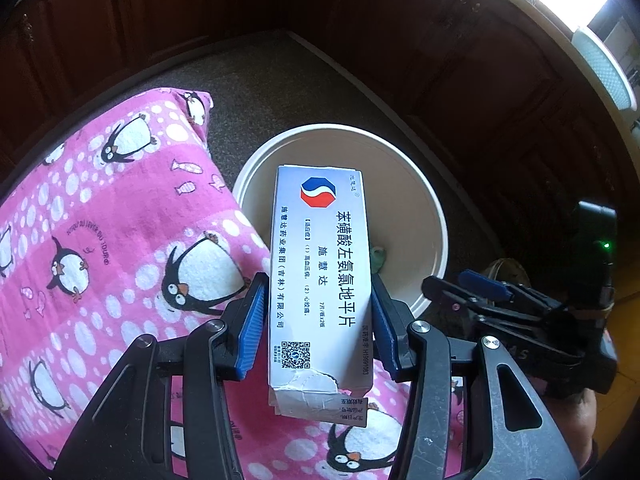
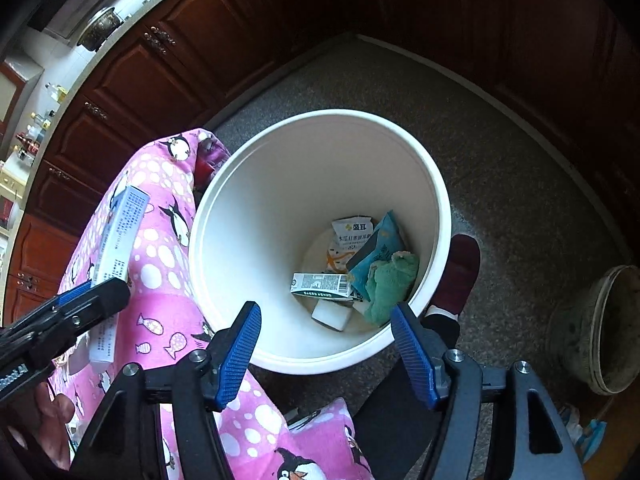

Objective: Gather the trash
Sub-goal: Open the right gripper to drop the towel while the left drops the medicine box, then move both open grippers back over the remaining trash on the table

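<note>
Left gripper [image 1: 318, 320] fingers clamp the white medicine box [image 1: 320, 280] above the pink penguin cloth [image 1: 120, 220], just short of the white bin [image 2: 436, 208]. Right gripper [image 2: 326, 350] fingers stand wide and empty over the bin. Recommended: carry the box fully past the rim before letting go.

Left hand-held gripper [image 1: 318, 326] angled steeply down, clamped on load; right hand-held gripper [image 2: 326, 350] jaws apart, empty.

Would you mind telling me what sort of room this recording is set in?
Most likely a home kitchen: dark wooden cabinets line the walls, a counter above them carries a pot and bottles, and a white bin stands on the floor.
</note>
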Demonstrator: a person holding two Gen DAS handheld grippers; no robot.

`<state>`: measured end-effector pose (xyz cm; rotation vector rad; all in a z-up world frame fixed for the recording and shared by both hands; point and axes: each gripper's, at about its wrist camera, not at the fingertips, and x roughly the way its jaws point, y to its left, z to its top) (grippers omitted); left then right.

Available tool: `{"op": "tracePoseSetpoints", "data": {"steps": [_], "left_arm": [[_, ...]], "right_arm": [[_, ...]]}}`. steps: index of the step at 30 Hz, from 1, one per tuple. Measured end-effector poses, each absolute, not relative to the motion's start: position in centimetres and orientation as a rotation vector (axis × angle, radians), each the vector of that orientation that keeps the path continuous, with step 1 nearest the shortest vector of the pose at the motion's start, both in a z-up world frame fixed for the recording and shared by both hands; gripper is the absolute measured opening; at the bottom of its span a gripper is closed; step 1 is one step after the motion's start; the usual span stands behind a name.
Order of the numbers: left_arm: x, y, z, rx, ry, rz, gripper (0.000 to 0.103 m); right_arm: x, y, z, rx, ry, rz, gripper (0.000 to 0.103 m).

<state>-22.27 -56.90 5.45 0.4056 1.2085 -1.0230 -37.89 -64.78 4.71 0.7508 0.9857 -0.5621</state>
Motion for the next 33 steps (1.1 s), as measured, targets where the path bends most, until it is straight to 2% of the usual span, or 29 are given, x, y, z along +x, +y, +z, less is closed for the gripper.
{"op": "tracePoseSetpoints", "data": {"steps": [4,17,33], "left_arm": [[-22.1,-56.0,5.4,0.391,1.219,-1.024,0.054],[-22.0,-53.5,7.2,0.379,1.193,-0.996,0.054],[-22.2,-48.9,11.8,0.37,1.071,-0.932,0.054]], "right_arm": [[-37.8,-64.7,4.9,0.763,0.977,-0.558,0.065],[-37.8,-64.0,6.2,0.745,0.964,-0.541,0.065],[-36.7,-60.6,9.9,0.664,0.912,-0.503,0.066]]}}
